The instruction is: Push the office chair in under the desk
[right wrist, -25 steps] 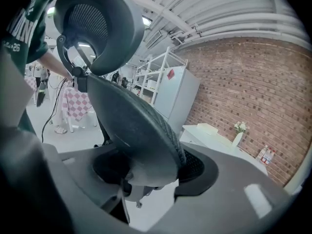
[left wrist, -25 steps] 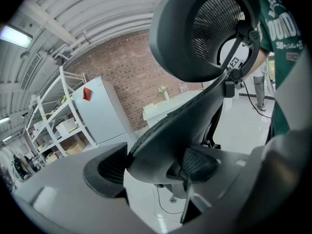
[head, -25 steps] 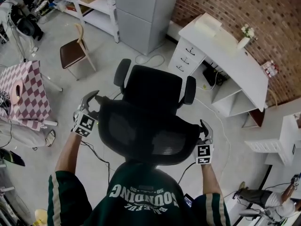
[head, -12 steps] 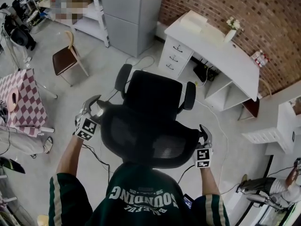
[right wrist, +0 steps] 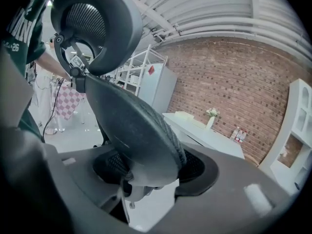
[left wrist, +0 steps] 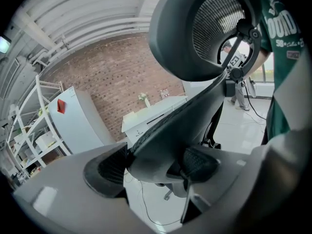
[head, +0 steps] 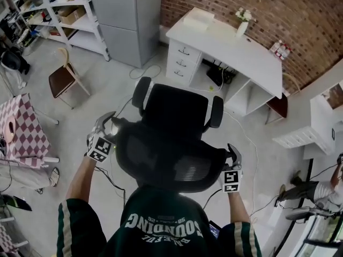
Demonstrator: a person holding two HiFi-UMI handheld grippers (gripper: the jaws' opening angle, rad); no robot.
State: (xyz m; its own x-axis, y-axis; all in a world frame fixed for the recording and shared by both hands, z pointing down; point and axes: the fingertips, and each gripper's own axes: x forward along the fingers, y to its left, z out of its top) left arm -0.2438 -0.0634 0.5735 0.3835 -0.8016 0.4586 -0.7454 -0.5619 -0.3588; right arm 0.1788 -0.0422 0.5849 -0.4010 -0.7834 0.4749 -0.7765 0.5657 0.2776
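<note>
The black office chair (head: 177, 111) stands on the floor short of the white desk (head: 228, 42), its seat facing the desk's open bay. My left gripper (head: 107, 128) is shut on the left edge of the mesh backrest (head: 171, 157); in the left gripper view that backrest edge (left wrist: 195, 116) runs between the pads (left wrist: 111, 168) under the headrest (left wrist: 204, 28). My right gripper (head: 233, 155) is shut on the backrest's right edge; in the right gripper view the backrest (right wrist: 131, 126) fills the jaws of the gripper (right wrist: 153, 169).
A wooden chair (head: 61, 76) and a checkered table (head: 21, 127) stand at the left. A grey cabinet (head: 126, 20) and shelving (head: 48, 9) line the back. Cables (head: 249, 143) trail on the floor by the desk. A white shelf unit (head: 321, 122) and a person (head: 316, 191) are at the right.
The chair has rolled across the floor with both grippers still on its backrest. The desk now lies more straight ahead of the seat, and the wooden chair has slid left in view.
</note>
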